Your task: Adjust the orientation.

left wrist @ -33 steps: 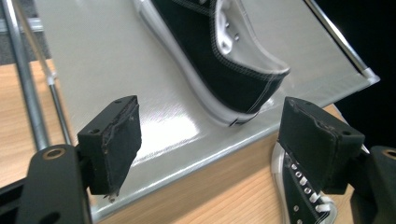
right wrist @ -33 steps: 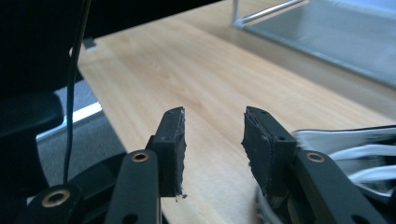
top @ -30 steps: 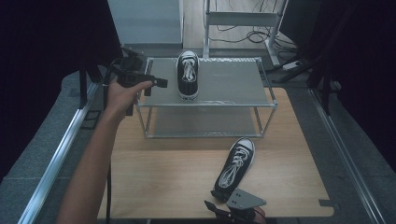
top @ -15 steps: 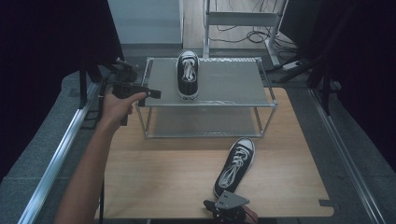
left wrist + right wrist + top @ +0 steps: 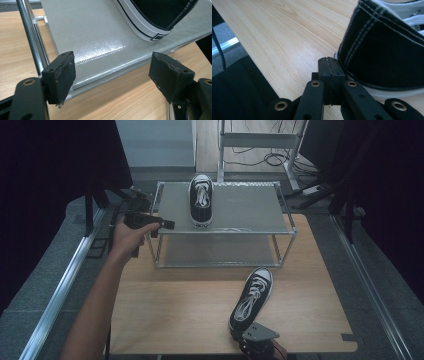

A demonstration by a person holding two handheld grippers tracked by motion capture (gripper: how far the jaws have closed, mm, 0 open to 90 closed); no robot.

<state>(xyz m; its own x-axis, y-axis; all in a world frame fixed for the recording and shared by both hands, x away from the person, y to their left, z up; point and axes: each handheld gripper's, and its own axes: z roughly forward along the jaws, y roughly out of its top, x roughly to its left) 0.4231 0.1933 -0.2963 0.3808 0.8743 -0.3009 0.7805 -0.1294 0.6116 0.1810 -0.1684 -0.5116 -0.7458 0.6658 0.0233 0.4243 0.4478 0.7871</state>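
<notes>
A black-and-white sneaker [image 5: 201, 200] stands on the top shelf of a metal rack [image 5: 240, 207], toe pointing away. Its mate [image 5: 252, 297] lies on the wooden table [image 5: 175, 305] in front of the rack. My left gripper [image 5: 167, 224] hovers at the rack's front left corner; in the left gripper view it [image 5: 112, 72] is open, empty, facing the shelf edge [image 5: 95, 37] below the sneaker's heel [image 5: 160, 15]. My right gripper [image 5: 250, 335] sits at the table's front edge behind the lower sneaker's heel. In the right gripper view it [image 5: 329, 67] is shut, pads together, just left of the heel [image 5: 384, 50].
The rack has a lower shelf [image 5: 215, 252] with nothing on it. Metal rails [image 5: 60, 285] run along both sides of the table. Cables and a stand's legs [image 5: 260, 150] lie on the floor behind the rack.
The left hand has drawn its gripper down and back from beside the shelf to the rack's front left corner. The right gripper has sunk a little at the table's front edge.
</notes>
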